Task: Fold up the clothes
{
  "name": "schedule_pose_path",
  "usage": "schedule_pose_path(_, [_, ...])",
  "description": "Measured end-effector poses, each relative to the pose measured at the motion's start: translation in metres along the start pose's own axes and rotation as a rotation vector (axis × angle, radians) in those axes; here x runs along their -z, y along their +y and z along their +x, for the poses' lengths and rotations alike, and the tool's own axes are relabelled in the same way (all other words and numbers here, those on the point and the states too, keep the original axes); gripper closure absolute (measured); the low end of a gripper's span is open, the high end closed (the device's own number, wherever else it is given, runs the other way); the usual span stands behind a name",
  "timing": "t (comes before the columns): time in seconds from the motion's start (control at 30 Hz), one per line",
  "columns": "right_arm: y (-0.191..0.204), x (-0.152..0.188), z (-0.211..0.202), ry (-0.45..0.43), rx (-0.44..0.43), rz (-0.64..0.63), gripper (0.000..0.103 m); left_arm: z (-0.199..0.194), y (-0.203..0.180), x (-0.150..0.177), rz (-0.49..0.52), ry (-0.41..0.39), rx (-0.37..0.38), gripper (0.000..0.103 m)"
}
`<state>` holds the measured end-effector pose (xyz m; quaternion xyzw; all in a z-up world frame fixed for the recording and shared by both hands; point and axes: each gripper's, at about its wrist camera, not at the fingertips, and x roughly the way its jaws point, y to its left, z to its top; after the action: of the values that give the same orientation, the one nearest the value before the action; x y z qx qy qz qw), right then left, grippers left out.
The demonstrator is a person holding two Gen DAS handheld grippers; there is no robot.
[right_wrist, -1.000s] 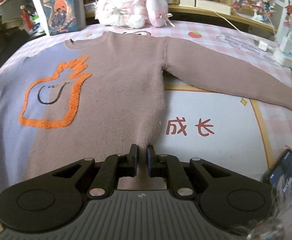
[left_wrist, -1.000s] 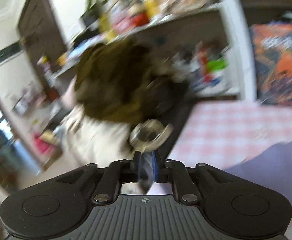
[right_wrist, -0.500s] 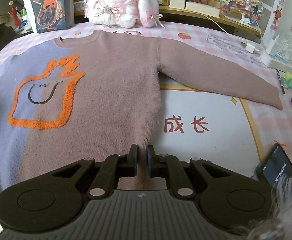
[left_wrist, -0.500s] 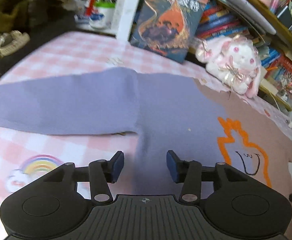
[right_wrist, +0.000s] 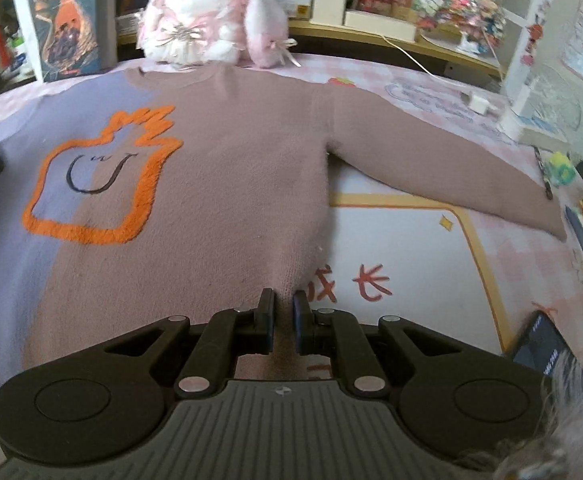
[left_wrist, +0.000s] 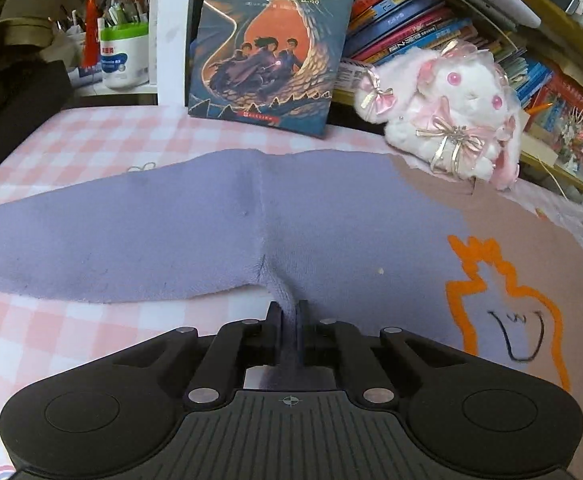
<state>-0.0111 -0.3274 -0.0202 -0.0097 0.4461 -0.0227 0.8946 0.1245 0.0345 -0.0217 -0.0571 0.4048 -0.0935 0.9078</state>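
A sweater, lilac (left_wrist: pixel 331 224) on one half and dusty brown (right_wrist: pixel 231 184) on the other, lies flat on the pink checked table cover (left_wrist: pixel 91 140). Both sleeves are spread out, and an orange outlined motif (right_wrist: pixel 103 184) sits on the chest. My left gripper (left_wrist: pixel 290 312) is shut on a raised pinch of lilac fabric just below the left armpit. At the lower right side edge of the body, the brown knit is pinched in my shut right gripper (right_wrist: pixel 282 308). The brown sleeve (right_wrist: pixel 451 168) reaches out to the right.
A big illustrated book (left_wrist: pixel 267 40) and a white plush rabbit (left_wrist: pixel 443 120) stand at the back edge, by the collar. A green-lidded tub (left_wrist: pixel 123 60) is at the far left. On the right lie a phone (right_wrist: pixel 547 352), a pen (right_wrist: pixel 543 176) and a charger (right_wrist: pixel 477 102).
My left gripper swung from facing the room to the sweater, stood open over the lilac side half a second ago, and has now shut on the fabric. The right gripper stays shut and barely moved.
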Motion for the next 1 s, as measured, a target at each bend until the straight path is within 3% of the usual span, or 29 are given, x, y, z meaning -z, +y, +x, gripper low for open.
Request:
schedule_pose_path(0.23, [-0.003,-0.007,0.006,-0.005,-0.012,0.014,0.094,-0.013,0.014,0.012,-0.036,0.0,-0.017,0.097])
schedule_pose_path(0.33, [0.003,-0.003,0.002,-0.005,-0.026,0.004,0.094,-0.014,0.024,0.011,-0.055,0.003,-0.008,0.09])
schedule_pose_path(0.53, [0.001,0.003,-0.005,0.006,-0.036,0.057,0.093,-0.054,0.017,0.047,-0.059,0.017,0.056,0.087])
schedule_pose_path(0.6, [-0.003,0.01,-0.012,0.011,-0.042,0.078,0.088,-0.068,0.015,0.059,-0.06,0.022,0.077,0.086])
schedule_pose_path(0.67, [-0.005,0.02,-0.02,0.02,-0.048,0.104,0.082,-0.081,0.012,0.072,-0.061,0.026,0.099,0.074])
schedule_pose_path(0.8, [-0.009,0.042,-0.035,0.038,-0.058,0.15,0.078,-0.102,0.011,0.098,-0.098,0.043,0.124,0.065])
schedule_pose_path(0.9, [-0.006,0.053,-0.042,0.035,-0.054,0.168,0.079,-0.107,0.011,0.109,-0.146,0.052,0.141,0.071])
schedule_pose_path(0.93, [-0.004,0.055,-0.043,0.034,-0.052,0.168,0.081,-0.108,0.012,0.111,-0.149,0.057,0.141,0.082])
schedule_pose_path(0.97, [-0.002,0.056,-0.044,0.033,-0.052,0.162,0.085,-0.108,0.013,0.112,-0.15,0.062,0.14,0.101])
schedule_pose_path(1.0, [0.001,0.056,-0.046,0.032,-0.052,0.154,0.088,-0.108,0.015,0.113,-0.151,0.067,0.139,0.101])
